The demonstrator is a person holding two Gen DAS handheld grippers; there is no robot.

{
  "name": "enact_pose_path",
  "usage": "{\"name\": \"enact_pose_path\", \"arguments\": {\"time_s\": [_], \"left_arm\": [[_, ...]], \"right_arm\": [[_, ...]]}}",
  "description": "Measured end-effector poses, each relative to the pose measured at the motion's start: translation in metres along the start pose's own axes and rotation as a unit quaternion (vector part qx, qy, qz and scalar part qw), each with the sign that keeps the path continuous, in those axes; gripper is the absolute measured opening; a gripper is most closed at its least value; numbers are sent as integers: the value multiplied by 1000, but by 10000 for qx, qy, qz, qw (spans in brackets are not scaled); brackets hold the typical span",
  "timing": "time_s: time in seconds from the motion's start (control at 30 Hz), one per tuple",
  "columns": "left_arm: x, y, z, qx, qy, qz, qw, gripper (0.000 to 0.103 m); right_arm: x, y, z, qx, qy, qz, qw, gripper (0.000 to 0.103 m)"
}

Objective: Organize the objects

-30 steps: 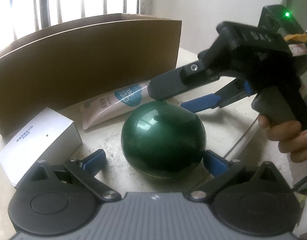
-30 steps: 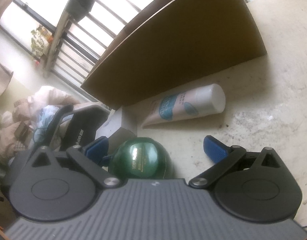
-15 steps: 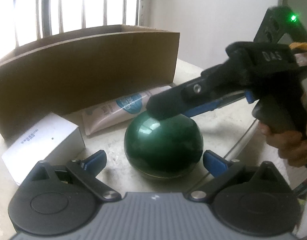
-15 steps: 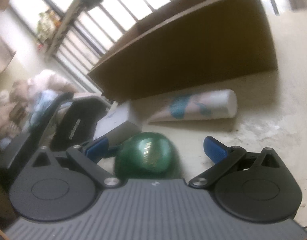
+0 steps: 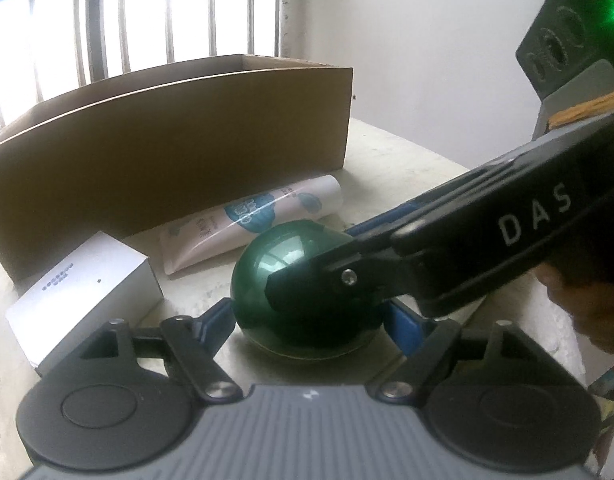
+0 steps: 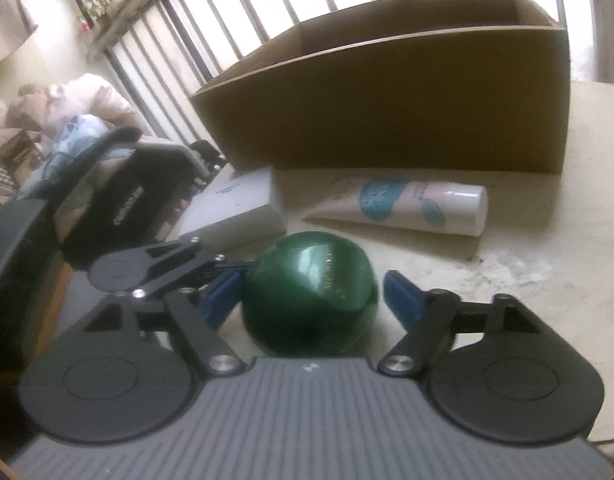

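A shiny green ball-shaped jar (image 5: pixel 283 280) stands on the pale table (image 5: pixel 387 160). My left gripper (image 5: pixel 307 320) is open, its blue pads either side of the jar. My right gripper (image 6: pixel 313 292) is open too and brackets the same jar (image 6: pixel 311 300) from the right side; its black body (image 5: pixel 447 252) crosses over the jar in the left wrist view. Behind lie a pink-and-white tube (image 5: pixel 251 220) and a white box (image 5: pixel 87 284). An open cardboard box (image 5: pixel 167 140) stands at the back.
The cardboard box (image 6: pixel 387 100) is open at the top, in front of a barred window (image 5: pixel 147 20). The tube (image 6: pixel 403 204) and white box (image 6: pixel 235 208) lie between it and the jar. The table's edge runs close on the right.
My right gripper has swung down and around the green jar, from above it to level with it. The left gripper has edged closer to the jar. The jar has not moved.
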State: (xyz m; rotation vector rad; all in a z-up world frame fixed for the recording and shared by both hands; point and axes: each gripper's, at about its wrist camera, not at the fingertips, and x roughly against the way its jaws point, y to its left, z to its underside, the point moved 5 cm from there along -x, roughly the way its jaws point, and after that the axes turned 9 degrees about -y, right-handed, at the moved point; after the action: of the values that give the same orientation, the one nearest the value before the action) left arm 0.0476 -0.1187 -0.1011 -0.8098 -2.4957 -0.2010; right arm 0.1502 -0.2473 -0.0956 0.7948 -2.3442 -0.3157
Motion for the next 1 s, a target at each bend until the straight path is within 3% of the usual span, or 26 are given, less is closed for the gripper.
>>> {"name": "enact_pose_path", "arguments": {"time_s": [0.4, 0.67, 1.0], "left_arm": [[19, -15, 8, 27, 83, -26, 10000, 81], [15, -17, 8, -83, 58, -12, 9999, 81], [-1, -14, 6, -210, -40, 75, 9997, 83]], "right_arm": [[15, 7, 10, 25, 73, -88, 9999, 76], [10, 8, 12, 276, 183, -49, 9994, 81], [0, 1, 12, 85, 427, -119, 9990, 81]]}}
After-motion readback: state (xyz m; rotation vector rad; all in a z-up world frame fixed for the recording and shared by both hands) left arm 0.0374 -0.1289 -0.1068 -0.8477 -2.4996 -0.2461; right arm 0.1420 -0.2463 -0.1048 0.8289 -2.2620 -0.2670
